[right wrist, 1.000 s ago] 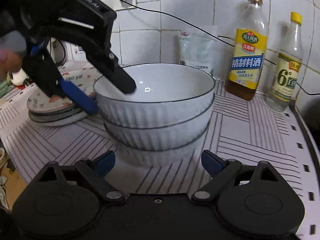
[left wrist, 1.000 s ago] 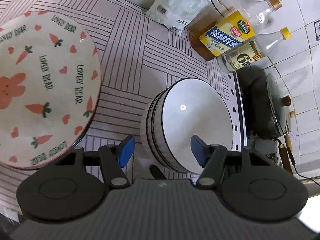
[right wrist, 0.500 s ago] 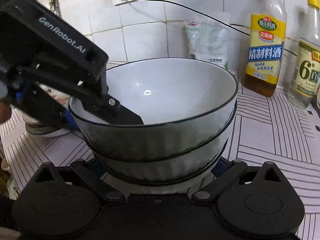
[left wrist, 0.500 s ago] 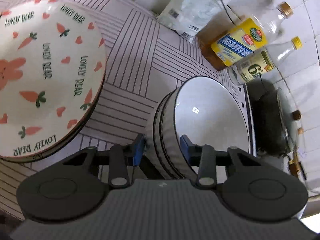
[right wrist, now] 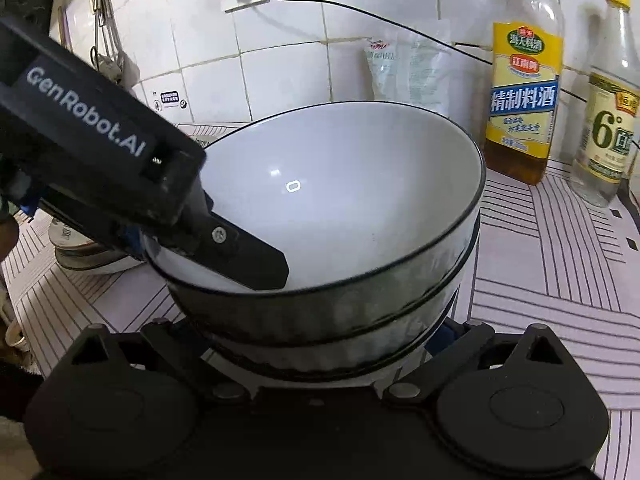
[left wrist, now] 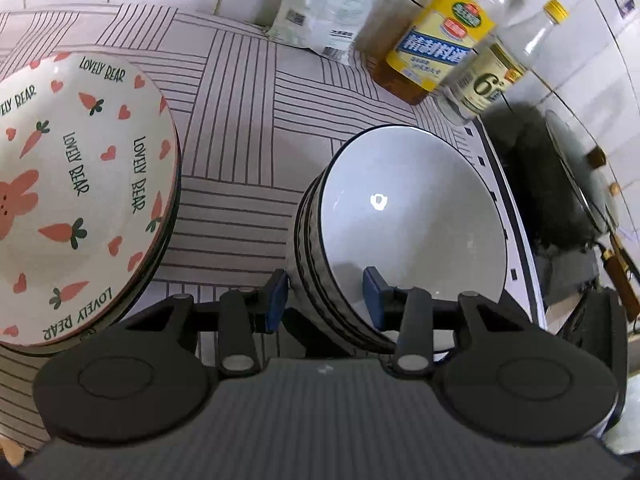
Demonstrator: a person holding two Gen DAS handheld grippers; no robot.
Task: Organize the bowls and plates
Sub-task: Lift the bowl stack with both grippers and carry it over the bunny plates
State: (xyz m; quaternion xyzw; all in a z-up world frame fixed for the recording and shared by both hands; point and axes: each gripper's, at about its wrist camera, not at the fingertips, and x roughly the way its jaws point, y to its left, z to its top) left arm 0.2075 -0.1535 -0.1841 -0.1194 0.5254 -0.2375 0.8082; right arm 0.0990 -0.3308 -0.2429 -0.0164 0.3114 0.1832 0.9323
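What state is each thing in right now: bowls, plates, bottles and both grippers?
Bowls: nested in a stack, upright, empty.
Plates: stacked to the bowls' left, apart from them.
Left gripper: pinching the stack's rim, one finger inside, one outside.
Right gripper: fingers around the stack's base; contact unclear.
Yellow-label bottle: upright, part full.
Clear bottle: upright, capped.
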